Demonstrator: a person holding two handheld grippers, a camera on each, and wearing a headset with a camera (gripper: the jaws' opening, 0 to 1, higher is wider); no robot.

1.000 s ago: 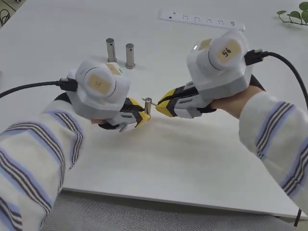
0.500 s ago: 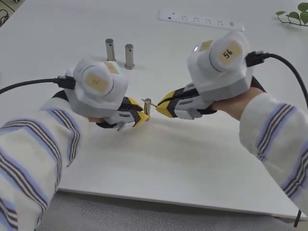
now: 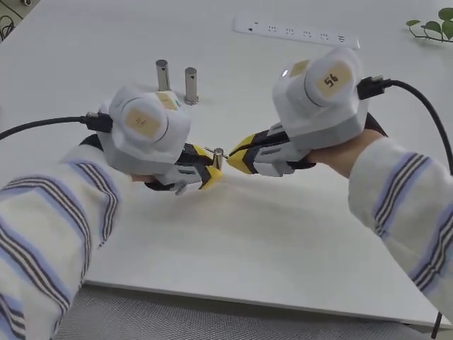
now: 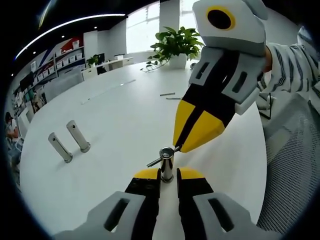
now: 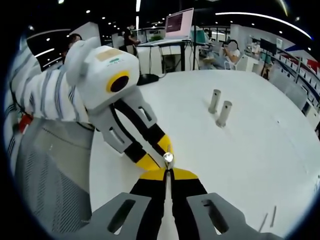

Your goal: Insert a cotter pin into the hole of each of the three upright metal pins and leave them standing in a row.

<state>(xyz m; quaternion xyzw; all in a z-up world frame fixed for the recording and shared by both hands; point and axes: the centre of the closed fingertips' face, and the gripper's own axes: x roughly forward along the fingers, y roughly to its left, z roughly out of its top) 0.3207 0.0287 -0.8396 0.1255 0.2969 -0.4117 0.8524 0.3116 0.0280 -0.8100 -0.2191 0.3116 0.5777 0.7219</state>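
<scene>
Held pin (image 3: 218, 157): upright, roughly mid-counter, between your two grippers.

Left gripper (image 3: 210, 171): your jaws are narrow and clamped on the pin's lower body. In the left gripper view the pin (image 4: 166, 163) stands between the yellow tips of the left gripper (image 4: 167, 175), head up. Its base is hidden by the jaws, so you cannot tell whether it touches the counter (image 3: 248, 234).

Right gripper (image 3: 233, 151): your jaws are pressed together, pinching one end of the cotter pin (image 4: 155, 161). The right gripper (image 4: 186, 143) comes in from the far side, its tip just beside the pin's head. The cotter pin passes through the hole near the head and sticks out on the other side. In the right gripper view the pin (image 5: 168, 157) sits right at the tips of the right gripper (image 5: 168, 173), with the left gripper (image 5: 156, 151) opposite.

Two other pins (image 3: 162, 74) (image 3: 191, 84): upright, just beside each other, toward the far left of the counter, well apart from the held pin. No cotter pin can be made out in them at this size.

Power strip (image 3: 296, 30): lies along the far edge.

Plant (image 3: 432, 24): at the far right corner.
</scene>
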